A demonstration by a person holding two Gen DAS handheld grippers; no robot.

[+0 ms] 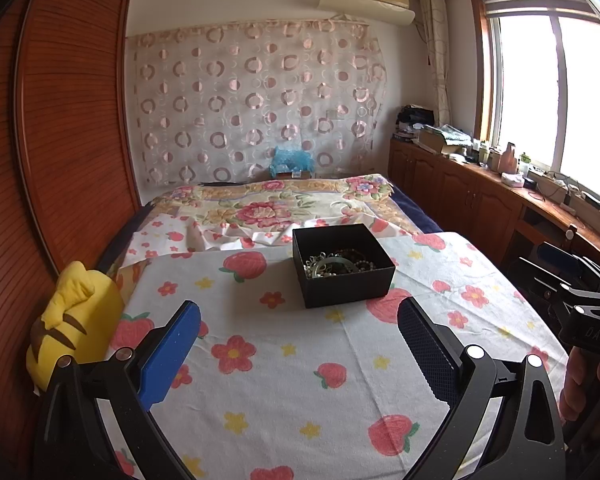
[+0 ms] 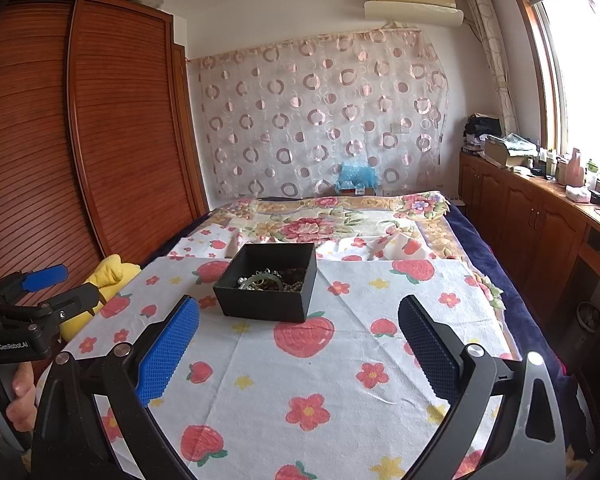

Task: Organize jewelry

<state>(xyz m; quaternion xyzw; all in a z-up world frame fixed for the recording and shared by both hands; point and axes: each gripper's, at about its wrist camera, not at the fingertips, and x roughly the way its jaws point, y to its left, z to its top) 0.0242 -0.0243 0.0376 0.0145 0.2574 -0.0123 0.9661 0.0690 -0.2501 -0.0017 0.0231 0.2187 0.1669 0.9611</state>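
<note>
An open black box (image 1: 348,290) stands on the strawberry-print cloth (image 1: 284,384) spread over the bed. Inside lies a tangle of jewelry (image 1: 334,266): a pale green bangle, beads and chains. My left gripper (image 1: 299,307) is open and empty, just short of the box. At the right edge of the left wrist view is my right gripper (image 1: 540,268). In the right wrist view the box (image 2: 260,306) and jewelry (image 2: 270,280) sit ahead and slightly left. My right gripper (image 2: 300,304) is open and holds nothing. My left gripper (image 2: 82,280) shows at the left, open.
A yellow plush toy (image 1: 76,320) lies at the cloth's left edge beside the wooden wardrobe (image 1: 60,140). A floral blanket (image 1: 268,204) covers the far bed. Low wooden cabinets (image 2: 540,232) with clutter line the window side. A hand (image 2: 20,396) grips the left handle.
</note>
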